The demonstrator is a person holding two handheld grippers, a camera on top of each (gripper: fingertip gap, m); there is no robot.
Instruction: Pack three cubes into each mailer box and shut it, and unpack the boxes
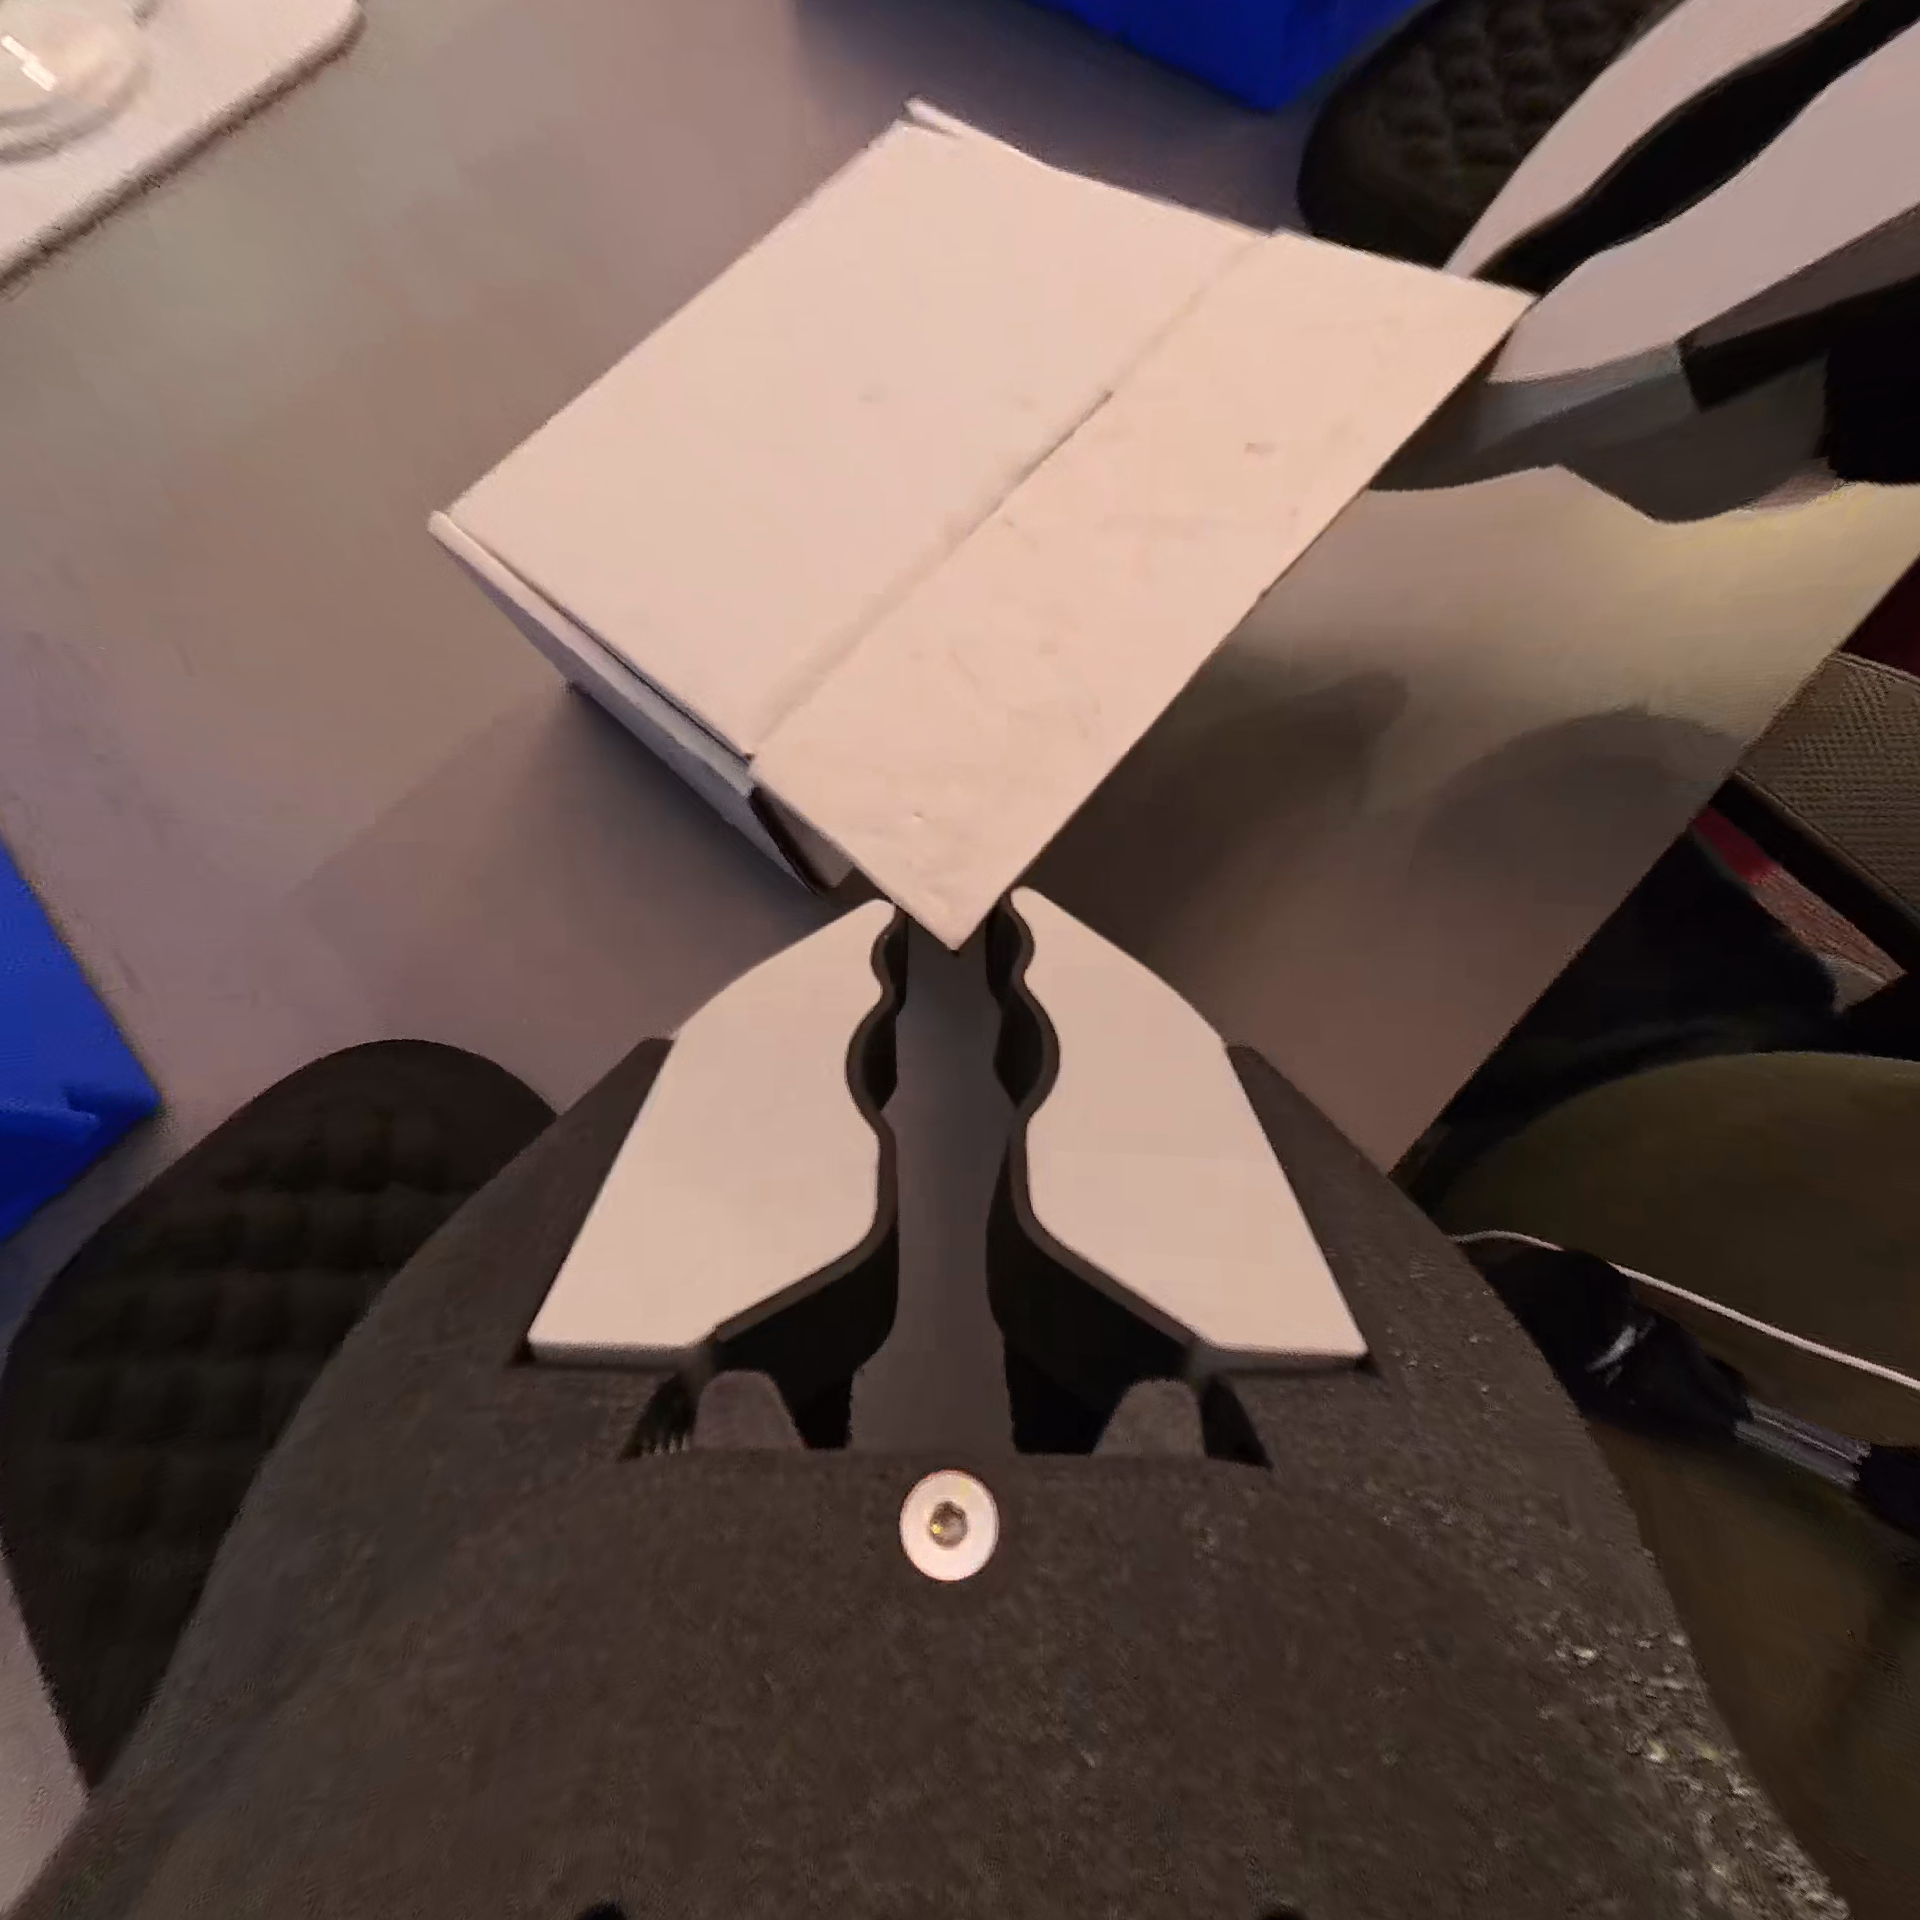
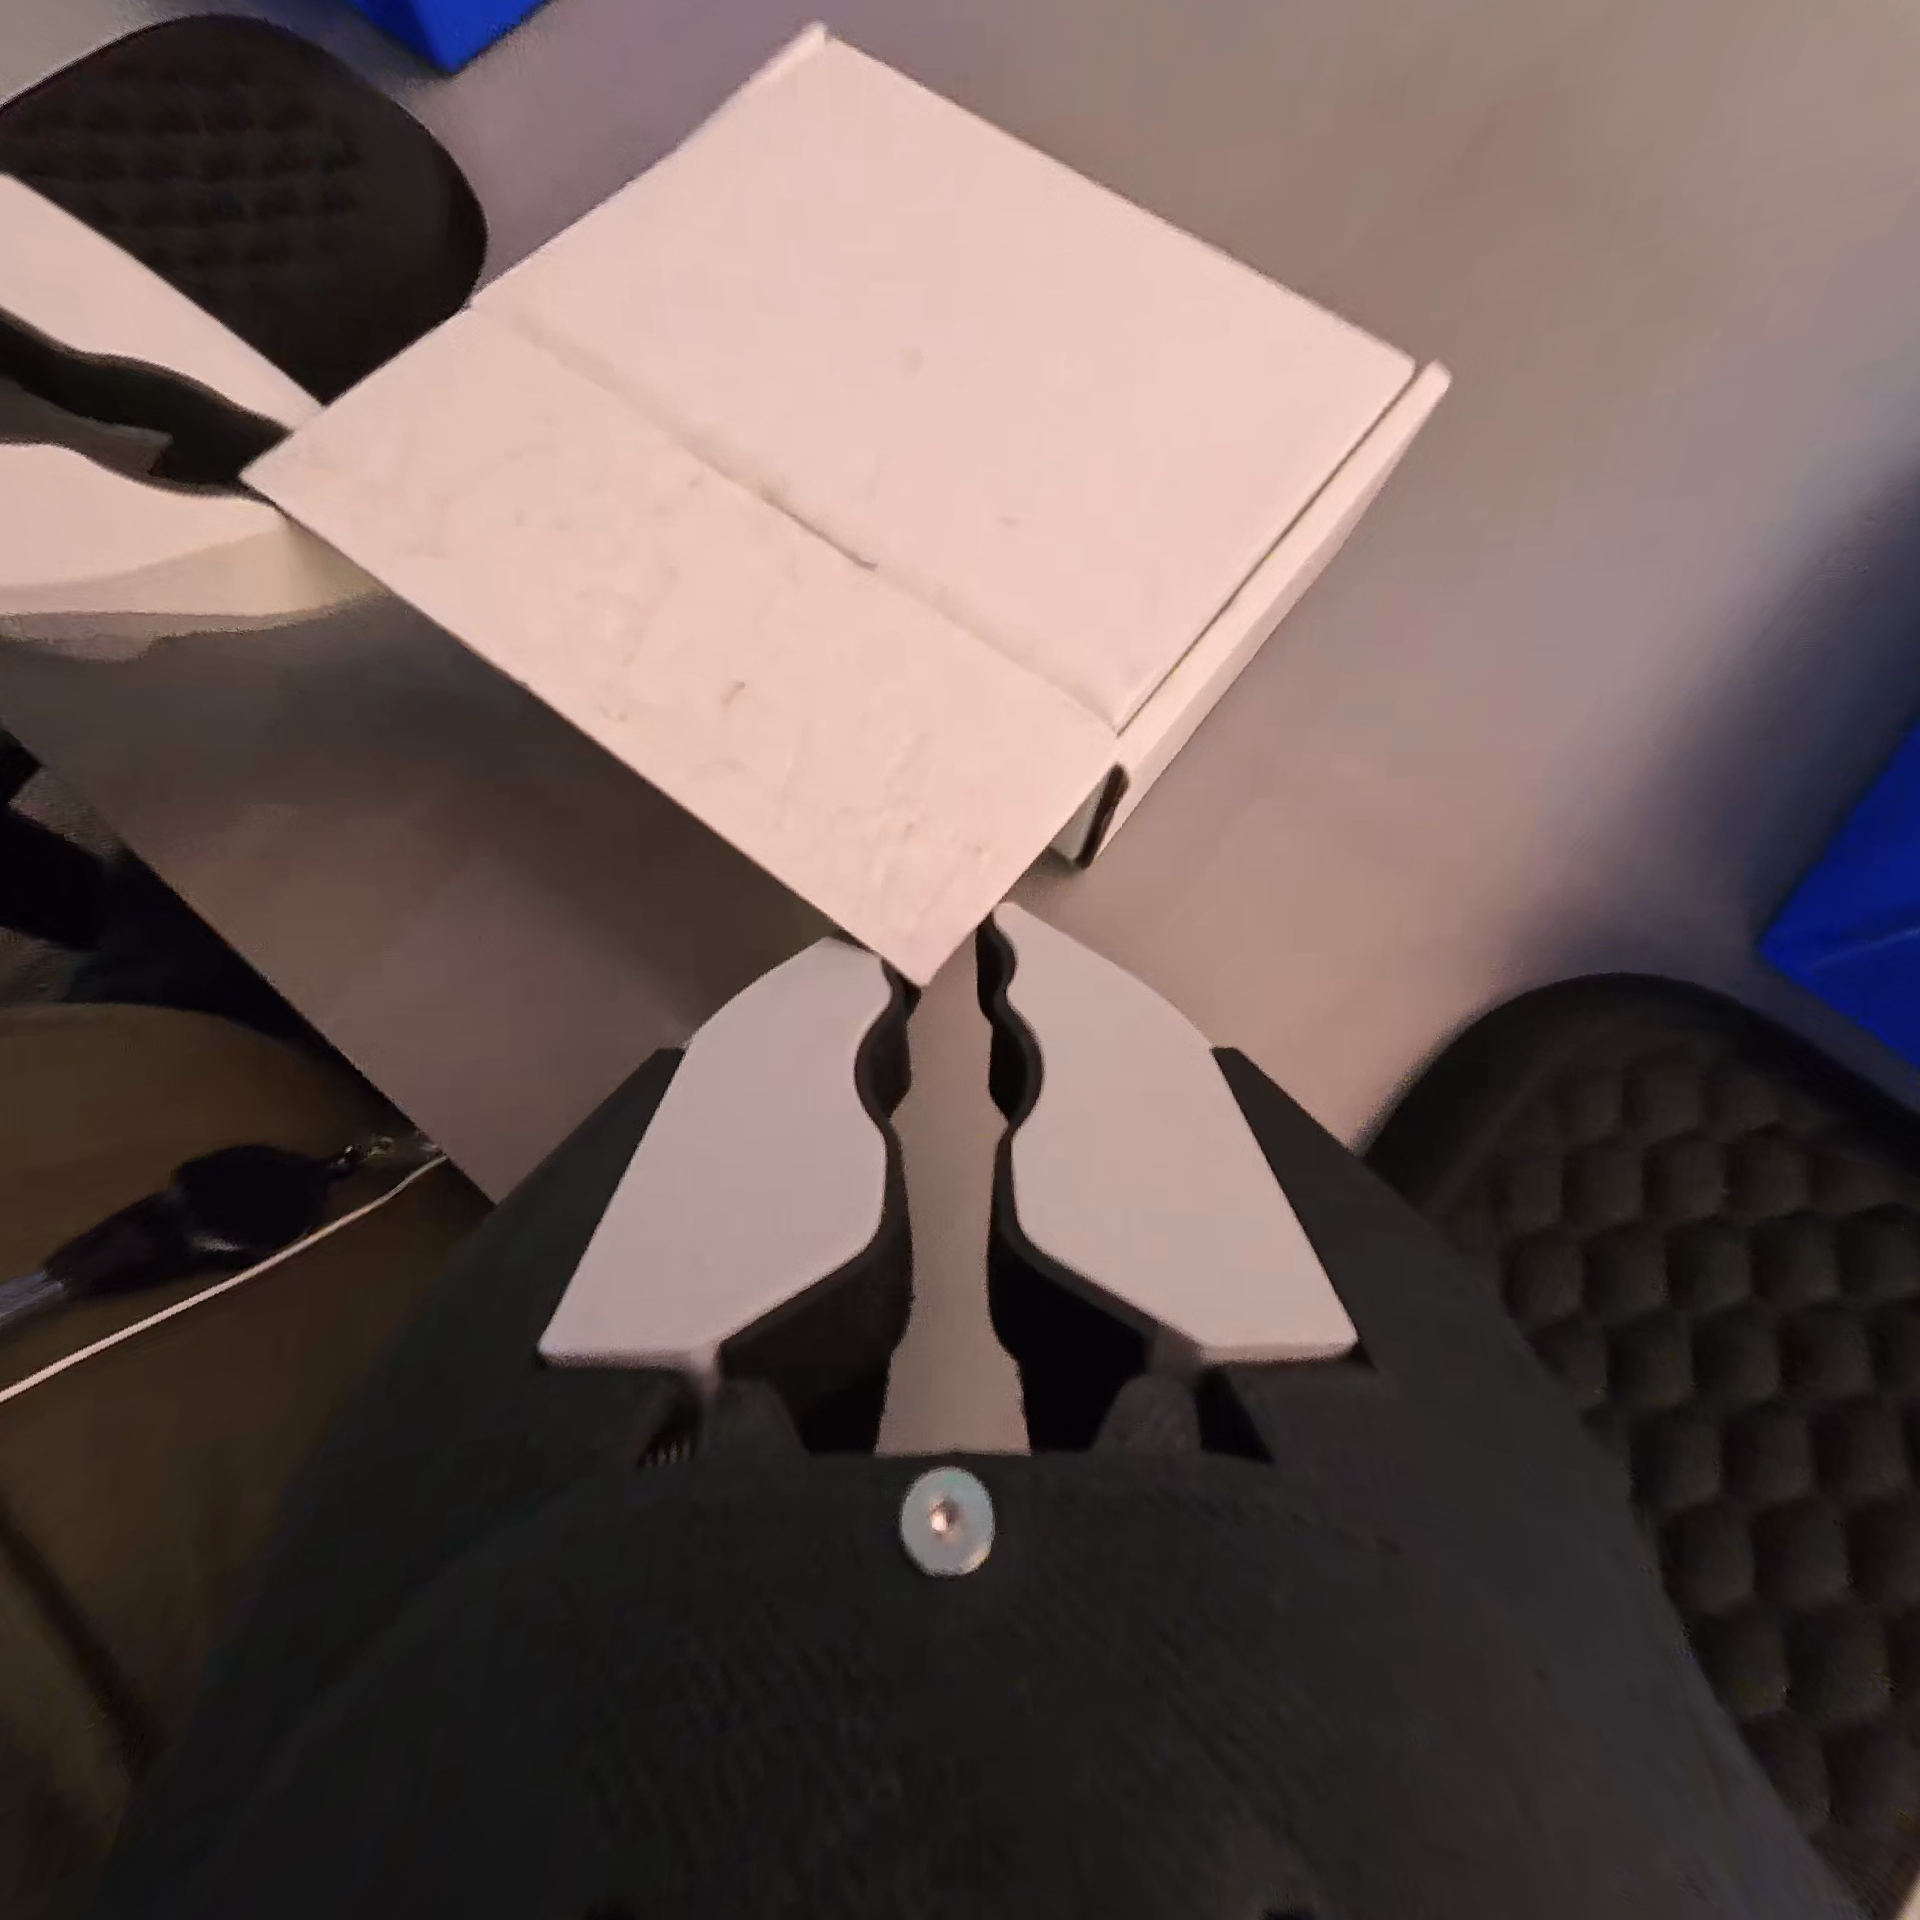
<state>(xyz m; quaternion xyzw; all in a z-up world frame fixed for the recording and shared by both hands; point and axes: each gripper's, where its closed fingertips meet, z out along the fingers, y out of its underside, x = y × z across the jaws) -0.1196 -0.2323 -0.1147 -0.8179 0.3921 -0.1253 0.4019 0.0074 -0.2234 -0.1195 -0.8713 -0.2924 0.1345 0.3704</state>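
A white mailer box [image 1: 831,436] lies on the grey table [image 1: 260,520], its lid down. The lid's front flap [image 1: 1039,644] sticks out flat toward me, untucked. My left gripper [image 1: 948,920] has its jaws nearly shut with a narrow gap, its tips just under one flap corner. The right gripper [image 1: 1621,343] shows at the flap's other corner. In the right wrist view the box [image 2: 987,343] and flap [image 2: 675,644] lie ahead. My right gripper [image 2: 948,951] is also nearly shut under its corner, and the left gripper [image 2: 156,416] is at the far one. No cubes show.
Blue containers stand around the box [image 1: 62,1039] [image 1: 1195,42] [image 2: 1849,883]. Black dimpled cushions lie near both grippers [image 1: 260,1247] [image 2: 1714,1351]. A white mat [image 1: 177,114] is at the far left. The table edge [image 1: 1558,987] runs close by, with a person's olive trouser leg [image 1: 1714,1143] beyond it.
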